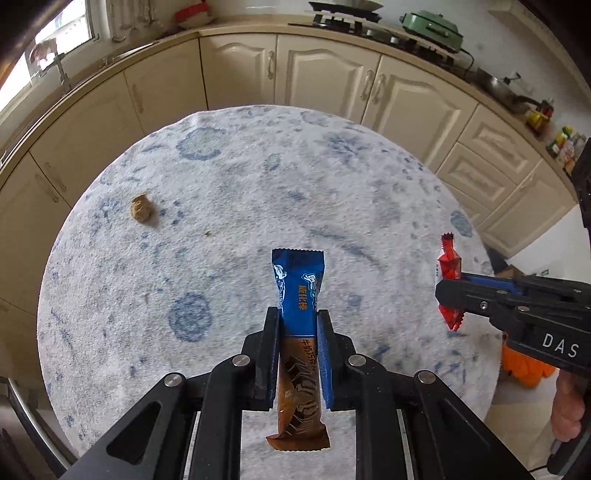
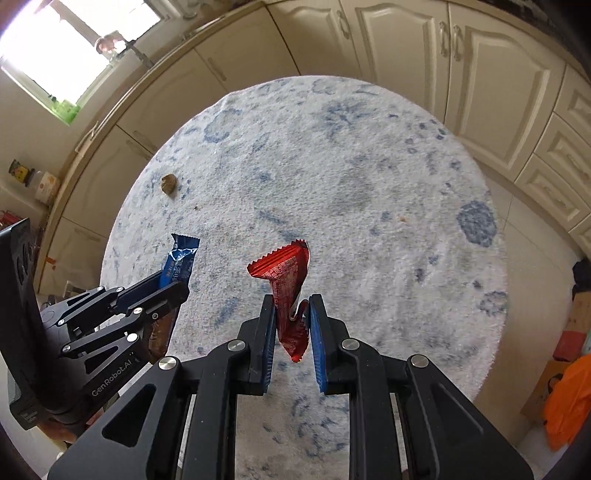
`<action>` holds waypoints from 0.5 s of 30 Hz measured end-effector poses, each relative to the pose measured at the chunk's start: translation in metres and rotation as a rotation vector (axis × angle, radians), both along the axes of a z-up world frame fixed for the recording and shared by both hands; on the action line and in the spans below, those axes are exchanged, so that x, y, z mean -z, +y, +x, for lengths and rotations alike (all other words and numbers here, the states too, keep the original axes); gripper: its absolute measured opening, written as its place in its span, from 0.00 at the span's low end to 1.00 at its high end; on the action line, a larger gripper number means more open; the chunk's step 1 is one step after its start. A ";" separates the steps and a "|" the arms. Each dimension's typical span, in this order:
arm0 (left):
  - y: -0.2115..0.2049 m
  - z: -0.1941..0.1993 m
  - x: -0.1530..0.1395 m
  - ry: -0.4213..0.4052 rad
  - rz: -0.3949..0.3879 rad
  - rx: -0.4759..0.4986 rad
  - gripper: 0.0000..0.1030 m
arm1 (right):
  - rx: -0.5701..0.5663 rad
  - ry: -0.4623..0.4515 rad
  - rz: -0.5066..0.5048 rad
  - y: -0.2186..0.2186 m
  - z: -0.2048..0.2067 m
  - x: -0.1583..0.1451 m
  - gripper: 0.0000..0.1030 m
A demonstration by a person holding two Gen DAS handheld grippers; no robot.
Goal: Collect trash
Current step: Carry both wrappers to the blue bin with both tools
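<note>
Your left claw clamped on the blue-and-brown wrapper, your right claw pinching the red wrapper, both lifted above the round surface, brown scrap lying ahead-left of the left claw.

- round blue-white rug
- cream cabinets behind it
- green cooker on counter
- window
- orange bag

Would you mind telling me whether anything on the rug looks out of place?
Yes: a small brown crumpled lump lies alone on the round blue-and-white rug, towards its far left, with a tiny brown crumb nearby. Another speck sits towards the right. Both look like leftover litter.
</note>
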State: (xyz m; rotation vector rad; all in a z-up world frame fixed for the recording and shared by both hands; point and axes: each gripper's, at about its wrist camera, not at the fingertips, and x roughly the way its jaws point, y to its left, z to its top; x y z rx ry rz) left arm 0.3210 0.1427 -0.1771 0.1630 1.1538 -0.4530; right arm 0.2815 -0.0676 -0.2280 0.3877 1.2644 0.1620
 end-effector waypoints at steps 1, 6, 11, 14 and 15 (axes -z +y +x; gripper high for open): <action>-0.008 -0.003 -0.002 -0.003 -0.003 0.012 0.14 | 0.011 0.000 -0.001 -0.008 -0.004 -0.001 0.17; -0.054 -0.013 -0.010 0.002 -0.014 0.070 0.14 | 0.073 0.007 -0.009 -0.053 -0.024 -0.005 0.17; -0.112 -0.022 -0.014 0.002 -0.015 0.148 0.14 | 0.156 0.018 -0.010 -0.102 -0.049 -0.003 0.17; -0.150 -0.029 -0.015 0.006 -0.016 0.204 0.14 | 0.215 0.023 -0.003 -0.135 -0.064 -0.001 0.17; -0.165 -0.031 -0.015 0.008 -0.017 0.224 0.14 | 0.234 0.023 -0.004 -0.146 -0.069 0.000 0.17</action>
